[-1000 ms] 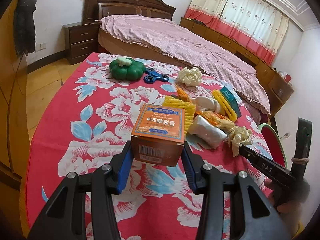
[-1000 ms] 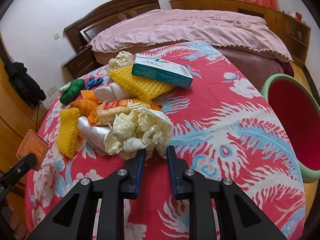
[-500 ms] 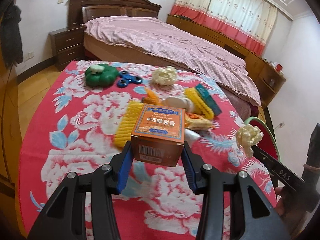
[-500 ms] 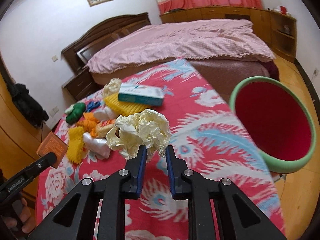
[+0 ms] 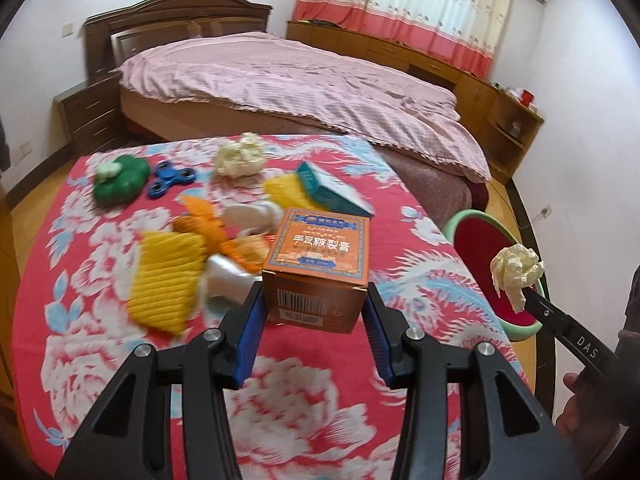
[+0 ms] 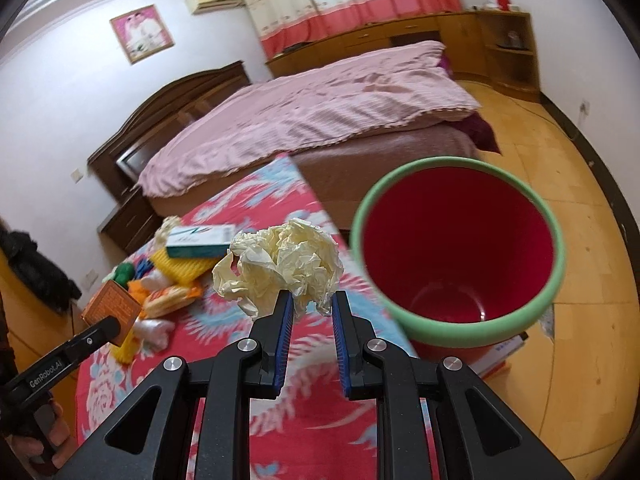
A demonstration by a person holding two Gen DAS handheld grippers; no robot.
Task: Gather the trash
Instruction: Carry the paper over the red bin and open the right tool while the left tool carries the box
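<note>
Now, left wrist view: my left gripper (image 5: 314, 312) holds an orange box (image 5: 318, 268) clamped between its blue pads, lifted above the table (image 5: 100, 352), which wears a red floral cloth.
Left view, far right: my right gripper (image 5: 524, 296) carries a crumpled paper ball (image 5: 516, 272) in front of the bin (image 5: 460, 224), which stands off the table's right edge.
Left view, count on the table: one more paper ball (image 5: 240, 155), two yellow foam nets (image 5: 166, 280), one teal box (image 5: 334, 188), one green toy (image 5: 120, 178), one blue spinner (image 5: 170, 178), plus orange and white wrappers I cannot count, being blurred.
Right wrist view: my right gripper (image 6: 308, 308) has its fingers narrowed on the lower edge of the crumpled paper ball (image 6: 284, 262).
Right view, bin: one red bin with a green rim (image 6: 552, 284) sits on the floor just right of the ball; its inside looks bare.
Right view, left edge: my left gripper (image 6: 102, 326) with the orange box (image 6: 114, 308) hangs over the table.
Step in hand, my judgement: dropping the ball in the bin.
Doing it well: I should bring the ball fully past the rim and over the red opening before spreading the fingers, since the paper is light and could catch on a pad or drift out. The box should follow the same way.
</note>
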